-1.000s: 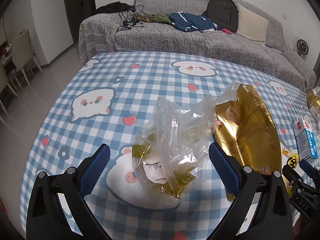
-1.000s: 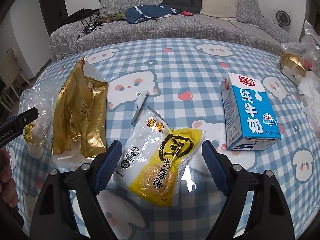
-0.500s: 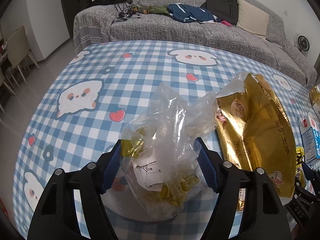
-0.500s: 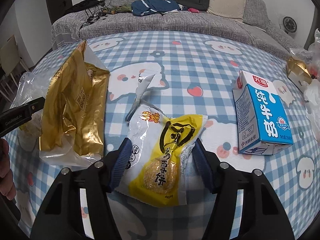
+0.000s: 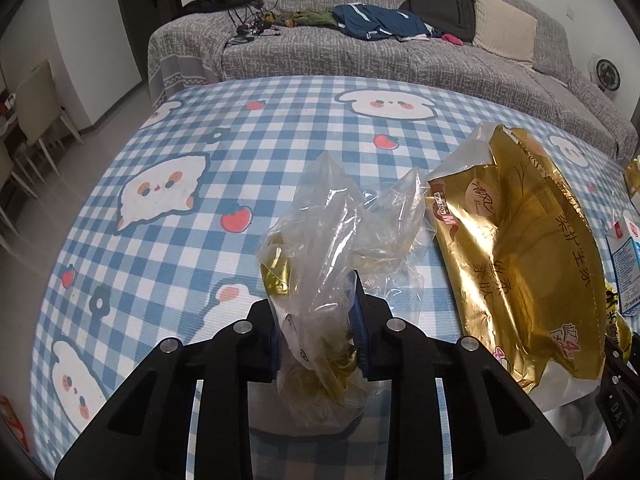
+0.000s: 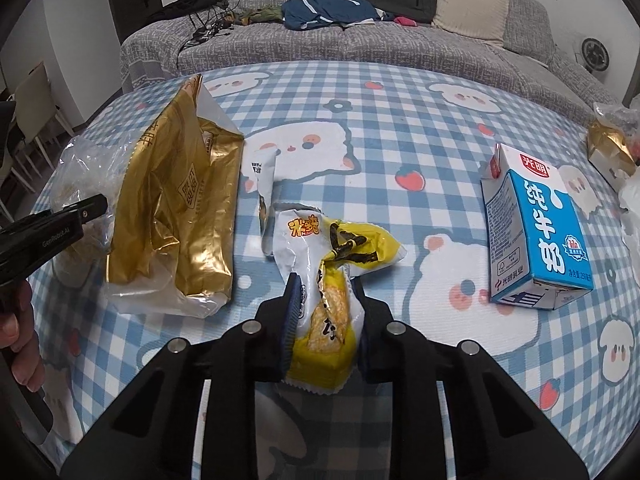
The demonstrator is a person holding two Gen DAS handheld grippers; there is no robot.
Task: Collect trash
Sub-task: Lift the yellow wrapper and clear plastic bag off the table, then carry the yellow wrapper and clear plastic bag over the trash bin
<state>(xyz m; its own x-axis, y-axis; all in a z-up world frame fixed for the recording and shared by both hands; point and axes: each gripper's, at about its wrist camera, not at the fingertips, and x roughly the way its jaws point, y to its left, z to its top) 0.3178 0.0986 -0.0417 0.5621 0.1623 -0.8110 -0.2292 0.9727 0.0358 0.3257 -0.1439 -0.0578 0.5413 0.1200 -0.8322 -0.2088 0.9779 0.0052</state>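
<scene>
On the blue checked tablecloth (image 5: 240, 140), my left gripper (image 5: 314, 300) has its jaws closing on a clear plastic bag (image 5: 332, 216) stuffed with gold wrappers, and the bag is crumpled between the blue pads. In the right wrist view, my right gripper (image 6: 324, 284) has its jaws closing on a yellow and white snack packet (image 6: 352, 244), which buckles between its pads. A large gold foil bag (image 5: 516, 248) lies flat between the two. The clear plastic bag (image 6: 80, 168) also shows at the left of the right wrist view.
A blue and white milk carton (image 6: 532, 232) lies to the right of the snack packet. A torn white wrapper (image 6: 264, 172) sits just beyond it. More gold and clear wrappers (image 6: 608, 140) lie at the table's right edge. A grey sofa (image 6: 360, 40) with clothes and a backpack stands behind.
Both grippers went from wide open around their items to squeezed in on them. The clear bag and the snack packet have crumpled and bunched upward between the pads.
</scene>
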